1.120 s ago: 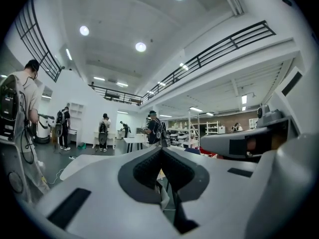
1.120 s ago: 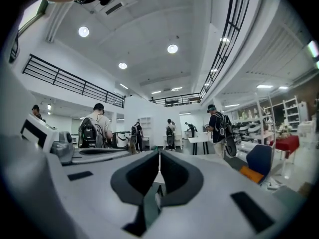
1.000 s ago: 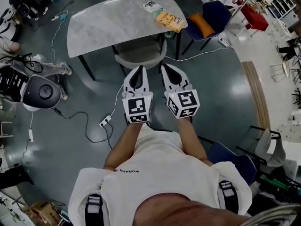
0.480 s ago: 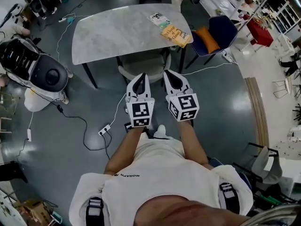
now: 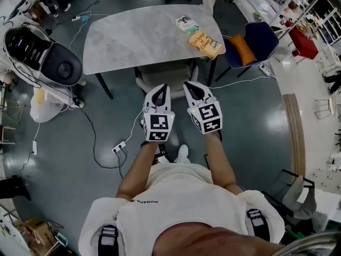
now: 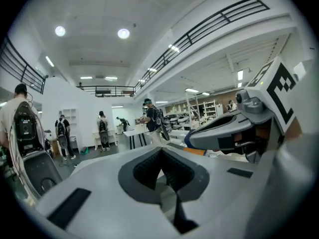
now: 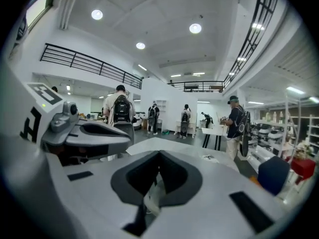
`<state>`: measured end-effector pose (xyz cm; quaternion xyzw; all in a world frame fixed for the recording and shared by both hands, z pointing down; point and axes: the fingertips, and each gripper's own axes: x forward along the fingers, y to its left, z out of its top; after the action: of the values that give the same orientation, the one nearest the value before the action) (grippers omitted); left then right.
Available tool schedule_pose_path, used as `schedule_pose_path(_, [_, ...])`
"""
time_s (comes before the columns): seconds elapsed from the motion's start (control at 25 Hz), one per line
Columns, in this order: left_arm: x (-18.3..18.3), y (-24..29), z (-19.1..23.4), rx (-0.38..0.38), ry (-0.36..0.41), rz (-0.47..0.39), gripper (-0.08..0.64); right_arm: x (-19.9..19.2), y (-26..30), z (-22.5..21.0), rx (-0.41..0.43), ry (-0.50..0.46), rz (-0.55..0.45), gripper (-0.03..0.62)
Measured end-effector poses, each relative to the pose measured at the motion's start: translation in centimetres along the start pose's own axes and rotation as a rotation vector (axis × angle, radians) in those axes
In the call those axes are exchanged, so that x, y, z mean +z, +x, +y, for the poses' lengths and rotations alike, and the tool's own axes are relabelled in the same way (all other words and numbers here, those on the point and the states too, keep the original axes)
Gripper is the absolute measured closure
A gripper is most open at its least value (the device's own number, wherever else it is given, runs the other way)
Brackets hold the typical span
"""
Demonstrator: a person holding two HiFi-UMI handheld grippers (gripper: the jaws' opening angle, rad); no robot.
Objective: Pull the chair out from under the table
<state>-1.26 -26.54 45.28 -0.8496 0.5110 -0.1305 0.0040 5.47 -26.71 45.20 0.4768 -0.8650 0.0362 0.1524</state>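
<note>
A grey chair (image 5: 164, 77) stands tucked under the near edge of the grey marble table (image 5: 138, 36); only its curved back and part of the seat show. My left gripper (image 5: 162, 87) and right gripper (image 5: 188, 84) are held side by side just in front of the chair back, pointing at it. Both are shut with nothing between the jaws, and neither touches the chair. The left gripper view has my left gripper (image 6: 161, 153) shut. In the right gripper view, my right gripper (image 7: 158, 156) is shut, and the table top (image 7: 167, 143) lies beyond it.
A yellow book (image 5: 205, 42) and a smaller booklet (image 5: 184, 22) lie on the table's right end. To the right stands a blue chair with an orange cushion (image 5: 250, 40). A black-and-white round machine (image 5: 50, 60) sits at the left. A power strip (image 5: 119, 146) and cables lie on the floor.
Both grippers have moved forward together, closer to the chair back and a little lower. They stay shut. The chair and table have not moved.
</note>
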Motion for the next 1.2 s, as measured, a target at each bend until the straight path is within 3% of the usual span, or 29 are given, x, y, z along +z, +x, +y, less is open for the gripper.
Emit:
schedule_pose_path(0.2, [-3.9,2.5,0.6,-0.01,0.13,0.12,0.558,-4.0,2.6,-1.0,0.04,-0.033,0.096,0.58])
schedule_pose_path(0.36, [-6.7,4.0,-0.3,-0.074,0.17,0.186,0.558,-6.8,4.0,-1.6,0.07,-0.086,0.154,0.58])
schedule_pose_path(0.52, [-9.1,5.8,-0.5,-0.12,0.204,0.242,0.522,-8.8,6.1,-2.4,0.115,-0.053,0.198,0.578])
schedule_pose_path(0.64, [-11.3,6.9,-1.1,-0.168,0.23,0.298,0.485,-10.5,7.1,-2.8,0.15,-0.08,0.241,0.513])
schedule_pose_path(1.0, [-17.1,9.2,-1.9,-0.273,0.336,0.446,0.397,-16.0,9.4,-2.6,0.27,-0.192,0.389,0.431])
schedule_pose_path(1.2, [-20.7,10.0,-2.8,-0.342,0.409,0.518,0.358,-19.6,10.3,-1.8,0.388,-0.335,0.478,0.38])
